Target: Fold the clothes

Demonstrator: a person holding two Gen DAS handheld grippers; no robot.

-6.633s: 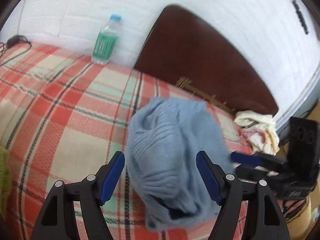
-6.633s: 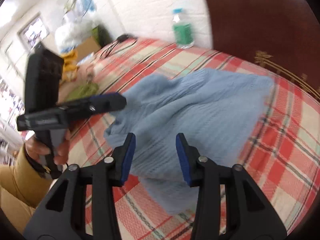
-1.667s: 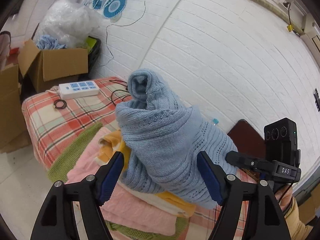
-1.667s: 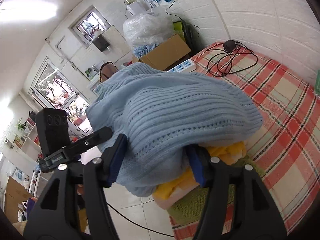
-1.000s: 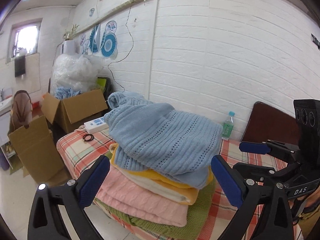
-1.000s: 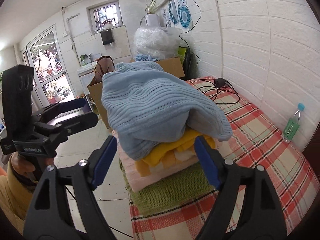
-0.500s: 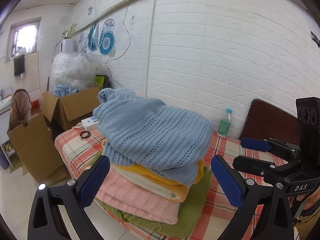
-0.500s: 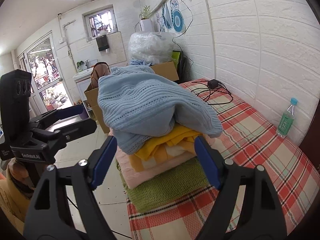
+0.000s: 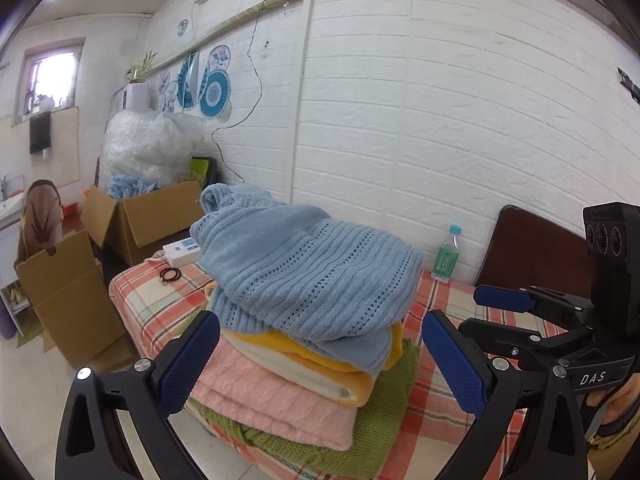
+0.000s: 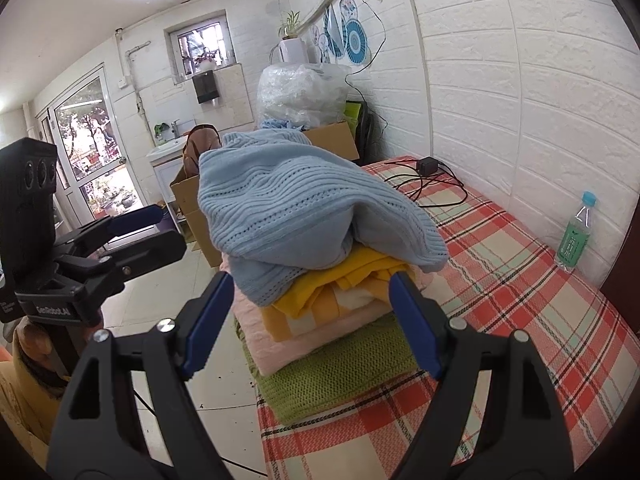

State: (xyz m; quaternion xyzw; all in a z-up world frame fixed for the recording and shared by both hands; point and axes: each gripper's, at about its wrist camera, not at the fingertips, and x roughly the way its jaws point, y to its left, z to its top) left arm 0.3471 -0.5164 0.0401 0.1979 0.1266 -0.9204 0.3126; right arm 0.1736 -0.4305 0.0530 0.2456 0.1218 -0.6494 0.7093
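Both grippers hang back from the pile. The left gripper has its jaws spread wide, nothing between them, and the right gripper is equally released and empty. The light blue sweater lies loosely folded on top of a stack of 4: yellow garment under it, then pink knit, then green knit at the bottom. The stack sits at the near corner of the plaid bed. A water bottle stands far right by the brick wall.
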